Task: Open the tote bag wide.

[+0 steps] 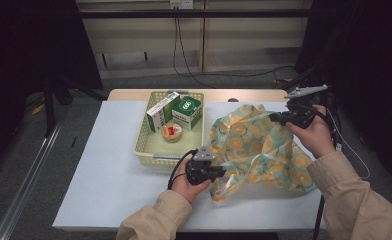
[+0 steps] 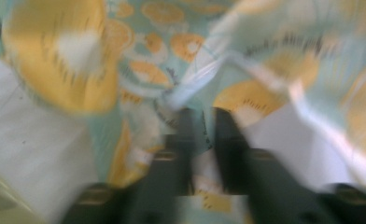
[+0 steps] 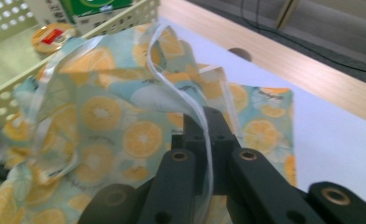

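A thin bag printed with orange slices on pale teal (image 1: 256, 145) lies crumpled on the white table, right of the basket. My left gripper (image 1: 220, 172) is shut on its near left edge; in the left gripper view the blurred jaws pinch the fabric (image 2: 139, 70) at the gripper (image 2: 203, 122). My right gripper (image 1: 275, 117) is raised at the far right and is shut on the bag's upper edge, lifting it. In the right gripper view the bag (image 3: 102, 116) spreads ahead and a clear plastic handle strip (image 3: 190, 102) runs between the closed jaws of the gripper (image 3: 204, 122).
A pale yellow perforated basket (image 1: 143, 145) stands left of the bag, holding a white and green box (image 1: 162, 111), a green box (image 1: 186, 111) and a small round tin (image 1: 172, 131). The table's wooden far edge (image 1: 244, 94) has a round hole. Bare white tabletop lies to the left.
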`<control>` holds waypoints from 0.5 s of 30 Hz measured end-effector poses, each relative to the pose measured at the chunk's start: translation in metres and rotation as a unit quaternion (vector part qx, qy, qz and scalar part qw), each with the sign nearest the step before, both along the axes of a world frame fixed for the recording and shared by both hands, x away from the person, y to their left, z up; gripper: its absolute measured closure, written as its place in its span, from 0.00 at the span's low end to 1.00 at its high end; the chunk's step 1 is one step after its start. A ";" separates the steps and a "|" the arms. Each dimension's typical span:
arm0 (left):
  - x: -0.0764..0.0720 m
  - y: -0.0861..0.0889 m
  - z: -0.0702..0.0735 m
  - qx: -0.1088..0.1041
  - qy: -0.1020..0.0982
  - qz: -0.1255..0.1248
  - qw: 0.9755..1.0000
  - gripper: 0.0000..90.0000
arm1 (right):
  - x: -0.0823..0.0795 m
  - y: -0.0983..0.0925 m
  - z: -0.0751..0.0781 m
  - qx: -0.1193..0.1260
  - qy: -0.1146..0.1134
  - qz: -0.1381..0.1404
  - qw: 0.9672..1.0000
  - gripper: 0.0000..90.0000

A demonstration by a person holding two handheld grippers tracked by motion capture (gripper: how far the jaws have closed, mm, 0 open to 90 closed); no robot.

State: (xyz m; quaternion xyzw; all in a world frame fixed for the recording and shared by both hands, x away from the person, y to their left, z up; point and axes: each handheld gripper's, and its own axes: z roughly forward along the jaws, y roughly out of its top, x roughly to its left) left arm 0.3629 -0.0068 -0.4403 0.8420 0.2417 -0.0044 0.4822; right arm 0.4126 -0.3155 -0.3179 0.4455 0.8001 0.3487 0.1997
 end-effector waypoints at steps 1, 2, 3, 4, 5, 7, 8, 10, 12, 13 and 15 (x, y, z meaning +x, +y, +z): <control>0.000 0.000 0.005 -0.003 -0.005 -0.004 1.000 0.74 | 0.000 0.003 -0.001 0.000 0.002 0.004 1.000 1.00; -0.001 -0.001 0.010 -0.006 -0.009 -0.002 1.000 0.68 | 0.000 0.006 -0.003 -0.001 0.003 0.009 1.000 1.00; -0.001 -0.001 0.015 -0.006 -0.010 -0.002 1.000 0.60 | 0.000 0.008 -0.004 -0.002 0.006 0.014 1.000 1.00; 0.000 -0.001 0.021 -0.009 -0.010 -0.003 1.000 0.56 | 0.000 0.011 -0.005 -0.003 0.006 0.019 1.000 1.00; 0.000 -0.002 0.026 -0.015 -0.009 -0.001 1.000 0.53 | 0.000 0.013 -0.006 -0.004 0.007 0.022 1.000 1.00; 0.003 -0.003 0.035 -0.026 -0.008 0.012 1.000 0.41 | 0.000 0.017 -0.007 -0.007 0.008 0.029 1.000 1.00; 0.005 -0.003 0.038 -0.027 -0.011 0.018 0.999 0.38 | 0.000 0.019 -0.008 -0.006 0.010 0.032 0.999 1.00; 0.009 -0.007 0.039 -0.024 -0.022 0.028 0.999 0.44 | 0.001 0.023 -0.010 -0.007 0.013 0.036 0.999 1.00; 0.011 -0.012 0.033 -0.028 -0.016 0.030 0.999 0.57 | 0.001 0.027 -0.011 -0.006 0.014 0.040 0.999 1.00; 0.012 -0.017 0.028 -0.022 -0.011 0.025 0.999 0.62 | 0.001 0.028 -0.012 -0.008 0.016 0.043 0.999 1.00; 0.009 -0.026 0.016 -0.016 0.008 0.000 1.000 0.68 | 0.003 0.030 -0.014 -0.012 0.016 0.042 0.999 1.00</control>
